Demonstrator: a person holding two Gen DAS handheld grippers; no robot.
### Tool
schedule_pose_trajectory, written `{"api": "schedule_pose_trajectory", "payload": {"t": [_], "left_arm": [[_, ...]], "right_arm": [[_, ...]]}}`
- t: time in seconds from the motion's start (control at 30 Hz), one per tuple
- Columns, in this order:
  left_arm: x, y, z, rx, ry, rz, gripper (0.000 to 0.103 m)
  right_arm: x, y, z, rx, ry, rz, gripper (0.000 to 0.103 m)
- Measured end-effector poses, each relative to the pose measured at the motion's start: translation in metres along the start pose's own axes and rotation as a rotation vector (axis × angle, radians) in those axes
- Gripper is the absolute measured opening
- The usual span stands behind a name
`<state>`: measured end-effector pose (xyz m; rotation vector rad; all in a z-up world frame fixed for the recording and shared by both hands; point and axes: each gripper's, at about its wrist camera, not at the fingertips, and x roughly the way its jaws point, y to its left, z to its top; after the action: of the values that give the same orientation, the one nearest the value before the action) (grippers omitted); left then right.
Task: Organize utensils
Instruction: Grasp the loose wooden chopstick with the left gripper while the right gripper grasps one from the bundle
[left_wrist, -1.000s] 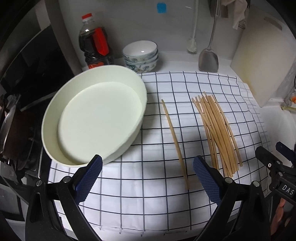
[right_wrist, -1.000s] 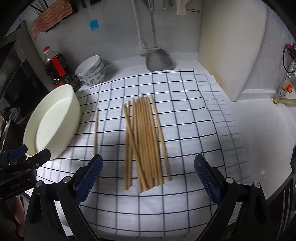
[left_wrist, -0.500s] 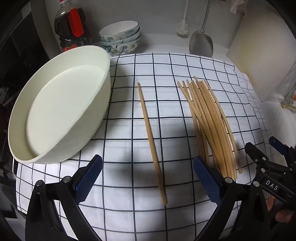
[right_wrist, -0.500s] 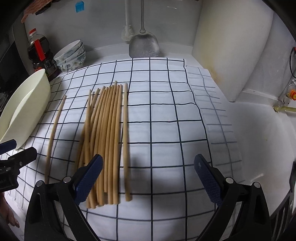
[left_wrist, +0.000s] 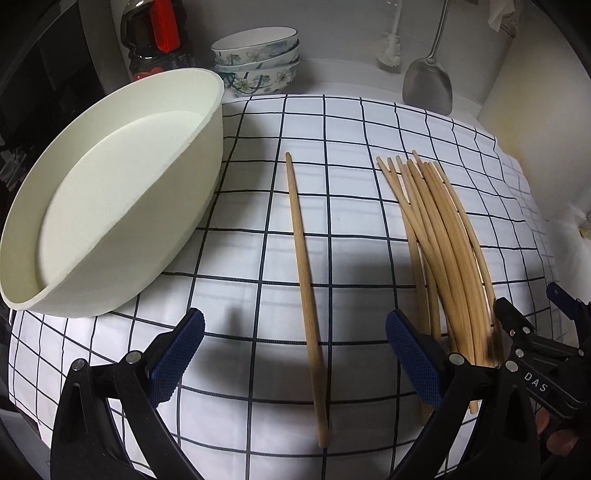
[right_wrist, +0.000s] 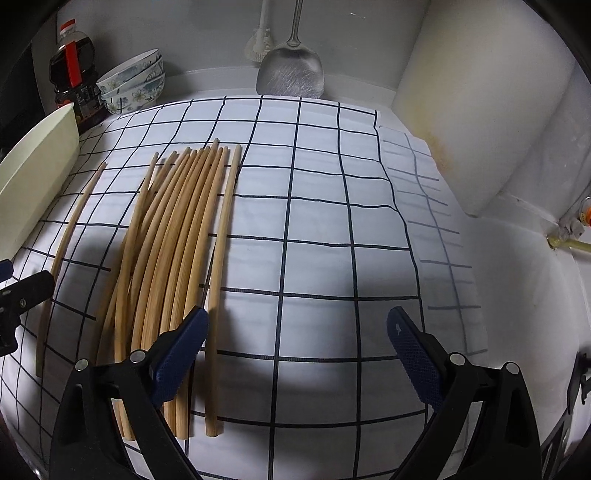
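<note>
Two spread grippers, left gripper (left_wrist: 295, 354) and right gripper (right_wrist: 297, 354), low over chopsticks (right_wrist: 166, 251).

light: dim, overhead | shadows: soft, on cloth (left_wrist: 258, 229) | edges: fisheye-bent, dark corners

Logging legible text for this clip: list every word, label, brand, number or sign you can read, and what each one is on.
"DAS": white letters on the black body of the right gripper, seen in the left wrist view; it may be part of a longer word.
Red label on the dark sauce bottle: print too small and blurred to read.
Stacked floral bowls: painted flowers only, no text.
Nothing else legible in either view.
</note>
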<state>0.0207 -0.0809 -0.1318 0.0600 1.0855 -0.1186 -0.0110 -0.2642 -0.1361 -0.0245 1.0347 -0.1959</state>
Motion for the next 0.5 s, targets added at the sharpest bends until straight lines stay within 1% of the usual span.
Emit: {"api": "schedule_pose_trajectory", "payload": {"t": [0.1,0.17,0.3,0.37,0.5], "left_arm": [[0.005,-0.003,-0.002,0.016,0.000,0.024,0.097],[0.009,-0.003,-0.003,0.016,0.000,0.026,0.097],[0.017,-0.001,-0.005,0.015,0.010,0.056,0.097],[0.023,0.001,-0.005,0.006,0.020,0.066,0.097],[0.030,0.005,0.002,-0.021,0.028,0.065,0.097]], "right_arm": [[0.002,0.003,0.000,-0.014,-0.005,0.002,0.094],[0.003,0.006,0.000,-0.028,-0.008,-0.002,0.094],[0.007,0.009,0.002,-0.047,-0.021,-0.004,0.093],[0.008,0.010,0.004,-0.053,-0.031,0.002,0.091],[0.010,0.010,0.008,-0.056,-0.042,0.026,0.083]]}}
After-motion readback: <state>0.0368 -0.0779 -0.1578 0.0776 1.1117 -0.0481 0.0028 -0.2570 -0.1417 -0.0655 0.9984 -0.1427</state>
